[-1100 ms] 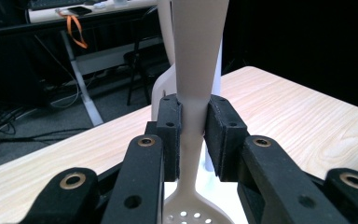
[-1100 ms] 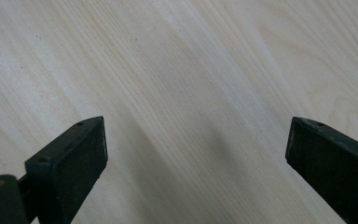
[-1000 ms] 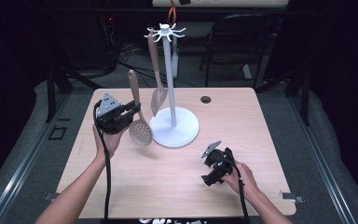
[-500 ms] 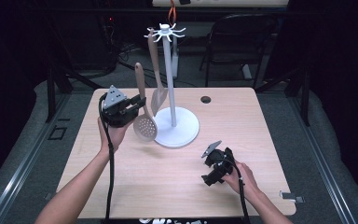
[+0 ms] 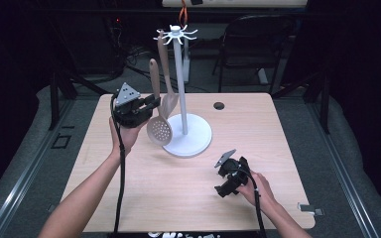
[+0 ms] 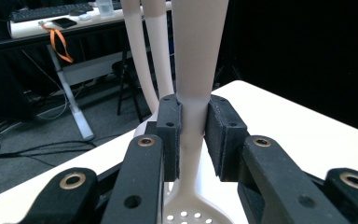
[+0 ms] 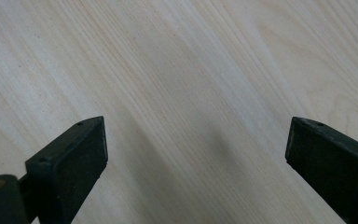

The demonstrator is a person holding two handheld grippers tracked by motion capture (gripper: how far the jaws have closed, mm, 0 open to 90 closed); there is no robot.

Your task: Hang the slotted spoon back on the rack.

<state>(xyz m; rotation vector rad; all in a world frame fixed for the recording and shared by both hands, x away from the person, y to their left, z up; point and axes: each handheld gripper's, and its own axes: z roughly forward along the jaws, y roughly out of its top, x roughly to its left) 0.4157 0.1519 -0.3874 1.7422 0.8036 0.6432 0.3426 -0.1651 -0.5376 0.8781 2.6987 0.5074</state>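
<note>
A beige slotted spoon (image 5: 159,130) hangs upright in the air at the table's left, perforated head down and handle up. My left gripper (image 5: 152,103) is shut on its handle. In the left gripper view the pads (image 6: 168,122) press the slotted spoon's handle (image 6: 193,88) from both sides, and the holed head (image 6: 191,215) shows below. Right beside it stands a white stand (image 5: 189,141) with a round base, a pole and hooks on top (image 5: 176,35). A second beige spoon (image 5: 167,94) hangs from it. My right gripper (image 5: 222,179) rests low at the front right, open over bare wood (image 7: 196,135).
A small black round cap (image 5: 219,105) sits in the wooden table (image 5: 278,134) behind the stand. A metal bracket (image 5: 309,208) lies at the front right corner. A dark chair (image 5: 250,39) and cables stand beyond the far edge.
My left gripper has lifted the slotted spoon and carried it a little right, closer to the stand. The right gripper has stayed where it was.
</note>
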